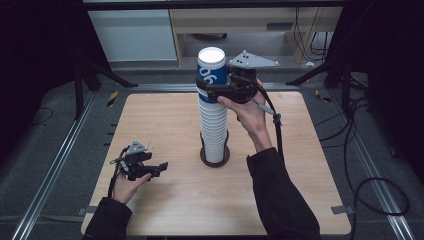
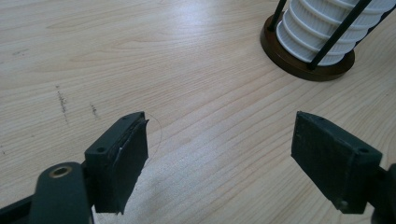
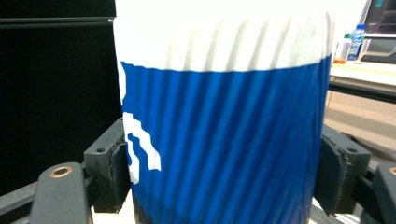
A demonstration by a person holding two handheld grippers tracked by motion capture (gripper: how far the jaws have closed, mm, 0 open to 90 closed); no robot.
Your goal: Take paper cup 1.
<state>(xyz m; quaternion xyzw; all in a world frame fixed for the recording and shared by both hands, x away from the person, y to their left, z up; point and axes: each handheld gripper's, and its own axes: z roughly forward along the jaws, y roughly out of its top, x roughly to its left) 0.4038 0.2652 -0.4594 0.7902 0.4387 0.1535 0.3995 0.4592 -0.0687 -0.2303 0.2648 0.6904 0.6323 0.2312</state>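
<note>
Over on the left, your left gripper (image 1: 161,168) sits low over the wooden table (image 1: 165,125), jaws spread wide with nothing between them. In the middle you've got the tall stack of white ribbed cups (image 1: 213,130) standing upright in its dark round holder (image 1: 215,158). At the top sits the blue-and-white cup (image 1: 210,72), and your right gripper (image 1: 204,91) is clamped on its blue part, pads pressing both sides.
</note>
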